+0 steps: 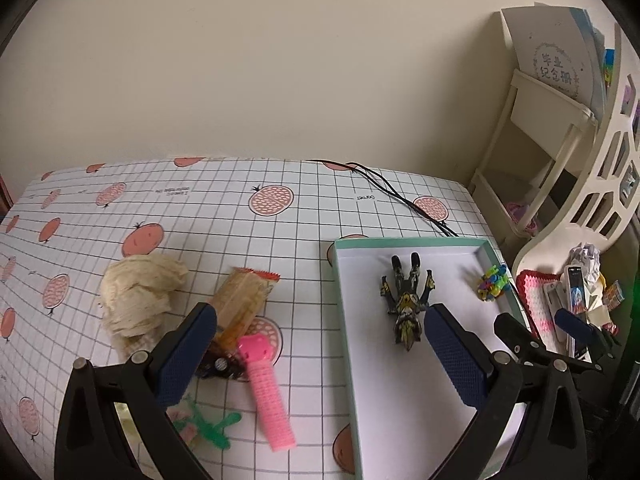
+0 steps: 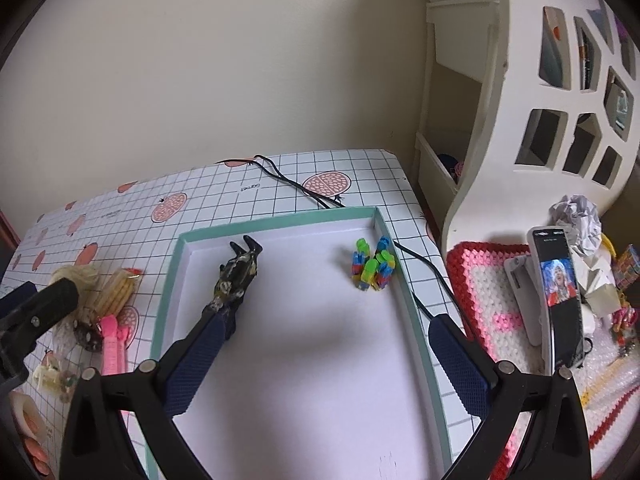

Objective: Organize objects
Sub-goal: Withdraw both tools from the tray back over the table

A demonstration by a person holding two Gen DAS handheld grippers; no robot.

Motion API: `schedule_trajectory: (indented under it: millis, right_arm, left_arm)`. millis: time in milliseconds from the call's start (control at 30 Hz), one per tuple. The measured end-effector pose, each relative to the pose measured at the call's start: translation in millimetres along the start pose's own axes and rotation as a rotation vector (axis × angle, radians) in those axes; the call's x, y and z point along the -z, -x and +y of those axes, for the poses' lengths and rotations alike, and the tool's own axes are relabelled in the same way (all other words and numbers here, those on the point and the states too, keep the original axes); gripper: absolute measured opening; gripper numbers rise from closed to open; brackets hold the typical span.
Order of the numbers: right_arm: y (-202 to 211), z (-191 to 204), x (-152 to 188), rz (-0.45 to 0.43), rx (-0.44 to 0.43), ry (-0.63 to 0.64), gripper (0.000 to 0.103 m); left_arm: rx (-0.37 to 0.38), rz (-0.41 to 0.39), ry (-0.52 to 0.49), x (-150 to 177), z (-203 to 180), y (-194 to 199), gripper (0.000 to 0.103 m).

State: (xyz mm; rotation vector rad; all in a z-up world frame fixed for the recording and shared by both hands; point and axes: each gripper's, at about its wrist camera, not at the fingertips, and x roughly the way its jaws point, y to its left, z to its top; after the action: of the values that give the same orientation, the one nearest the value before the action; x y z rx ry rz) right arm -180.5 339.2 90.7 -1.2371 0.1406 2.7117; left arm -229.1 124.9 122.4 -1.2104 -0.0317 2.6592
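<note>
White tray (image 2: 304, 360) floor lies open between toy figure (image 2: 236, 276) and blocks (image 2: 374, 266).

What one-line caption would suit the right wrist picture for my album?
Open right gripper above a mint-rimmed white tray holding a dark toy figure and colourful block toy.

A white oilcloth table cover (image 1: 280, 240) carries a thin black grid and pink pomegranate prints. On it sits a shallow cardboard box lid (image 1: 343, 320), mint green outside, plain white inside. In there lie a black-and-yellow toy figure (image 1: 406, 300) and a cluster of blue, green and yellow plastic blocks (image 2: 373, 265). Outside it lies a ribbed pink hair roller (image 1: 266, 388) by crumpled cream paper (image 1: 138, 300). A crocheted red, pink and white mat (image 2: 488, 292) lies alongside.
</note>
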Motion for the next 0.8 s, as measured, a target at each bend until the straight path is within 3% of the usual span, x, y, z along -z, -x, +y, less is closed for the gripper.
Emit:
schedule_trajectory:
  millis: [400, 800]
  right_arm:
    - [44.3, 4.7, 18.0, -0.034, -0.031, -0.015, 0.103]
    - [62.9, 7.0, 32.8, -0.037, -0.060, -0.029, 0.103]
  left_arm:
    - [-0.019, -0.024, -0.013, 27.7, 12.3, 39.9, 0.103]
    - [-0.027, -0.027, 0.006, 44.8, 28.9, 63.3, 0.103]
